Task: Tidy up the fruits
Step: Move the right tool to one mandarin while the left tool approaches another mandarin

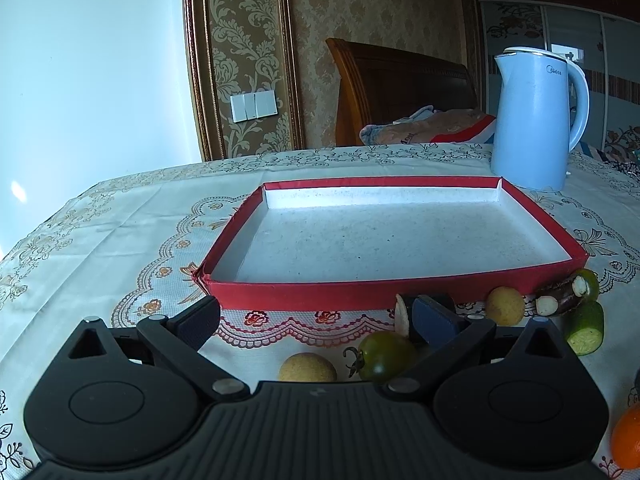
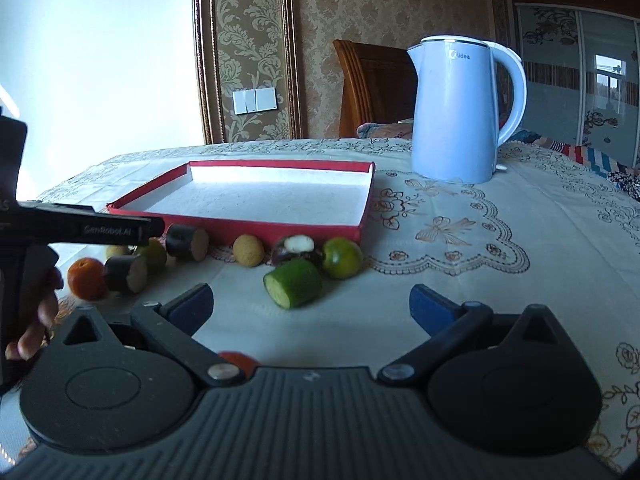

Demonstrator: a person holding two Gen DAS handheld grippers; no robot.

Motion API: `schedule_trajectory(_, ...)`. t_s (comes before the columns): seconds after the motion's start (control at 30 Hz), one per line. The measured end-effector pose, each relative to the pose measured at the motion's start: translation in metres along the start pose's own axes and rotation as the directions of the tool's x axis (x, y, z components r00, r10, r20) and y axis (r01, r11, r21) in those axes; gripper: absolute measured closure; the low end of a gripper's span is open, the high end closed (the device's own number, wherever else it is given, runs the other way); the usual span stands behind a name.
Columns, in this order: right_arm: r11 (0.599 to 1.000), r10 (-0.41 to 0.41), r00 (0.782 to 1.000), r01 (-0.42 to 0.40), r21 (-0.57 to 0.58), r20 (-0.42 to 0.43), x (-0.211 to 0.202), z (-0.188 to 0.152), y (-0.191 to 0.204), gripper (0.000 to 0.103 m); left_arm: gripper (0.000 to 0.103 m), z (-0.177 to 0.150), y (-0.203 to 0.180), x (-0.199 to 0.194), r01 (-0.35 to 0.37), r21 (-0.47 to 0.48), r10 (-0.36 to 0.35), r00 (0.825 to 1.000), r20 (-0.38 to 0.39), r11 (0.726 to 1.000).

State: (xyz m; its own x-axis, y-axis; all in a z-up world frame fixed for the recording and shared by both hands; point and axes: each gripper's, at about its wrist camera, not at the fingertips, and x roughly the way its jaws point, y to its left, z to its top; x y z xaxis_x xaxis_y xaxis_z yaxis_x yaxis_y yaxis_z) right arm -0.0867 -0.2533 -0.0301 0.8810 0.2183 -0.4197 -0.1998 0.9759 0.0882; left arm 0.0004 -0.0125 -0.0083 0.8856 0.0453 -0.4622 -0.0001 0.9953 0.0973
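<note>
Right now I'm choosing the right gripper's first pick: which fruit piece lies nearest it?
The cut green cucumber chunk, lying on its side just ahead of the open right gripper. The other pieces sit farther back along the red tray.

The pale blue kettle (image 1: 536, 120) standing on the tabletop is showing the brand "Midea" in small dark letters near its top rim; in the right wrist view the first letter is looking more like a round logo, so it is reading roughly as "idea". The black body of the left gripper (image 2: 100, 229), reaching in from the side in the right wrist view, is carrying "GenRobot.AI" in faint grey lettering. Nothing else is reading clearly.
</note>
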Motion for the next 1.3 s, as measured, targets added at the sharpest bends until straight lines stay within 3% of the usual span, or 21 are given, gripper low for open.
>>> schedule_trajectory(0.17,0.999,0.039,0.999,-0.039,-0.013,-0.005,-0.021,-0.012,0.002,0.000,0.000,-0.001,-0.001,0.000,-0.004,0.001,0.004,1.000,0.001,1.000)
schedule_trajectory(0.4,0.994,0.061,0.997,-0.064,-0.090,-0.045,-0.013,-0.020,0.023,0.000,0.000,-0.001,0.004,-0.002,-0.013,-0.022,0.013,1.000,0.004,1.000)
schedule_trajectory(0.5,0.992,0.064,0.996,-0.070,-0.109,-0.061,-0.008,-0.020,0.028,0.010,0.000,-0.001,0.006,-0.005,-0.020,-0.032,0.020,1.000,0.011,0.999)
schedule_trajectory(0.57,0.991,0.068,0.995,-0.075,-0.108,-0.071,-0.005,-0.022,0.028,0.011,0.000,-0.001,0.009,-0.007,-0.026,-0.039,0.027,0.999,0.017,0.999)
schedule_trajectory(0.63,0.991,0.073,0.994,-0.081,-0.103,-0.086,-0.003,-0.022,0.028,0.014,0.000,-0.002,0.015,-0.014,-0.036,-0.059,0.037,0.999,0.026,0.998)
schedule_trajectory(0.77,0.991,0.083,0.992,-0.092,-0.095,-0.100,-0.001,-0.022,0.026,0.016,0.000,-0.010,0.041,-0.033,0.012,-0.110,-0.009,1.000,0.026,0.994)
schedule_trajectory(1.0,0.989,0.092,0.990,-0.104,-0.109,-0.108,0.000,-0.022,0.027,0.018,0.000,-0.034,0.071,-0.051,0.015,-0.125,-0.021,0.999,-0.043,0.992)
schedule_trajectory(1.17,0.988,0.086,0.989,-0.099,-0.118,-0.118,0.001,-0.023,0.029,0.020,0.000,-0.039,0.060,-0.055,0.076,-0.058,-0.079,0.995,-0.054,0.995)
schedule_trajectory(1.3,0.988,0.085,0.989,-0.100,-0.118,-0.125,0.002,-0.022,0.028,0.020,0.000,-0.039,0.050,-0.050,0.076,-0.011,-0.077,0.995,-0.071,0.997)
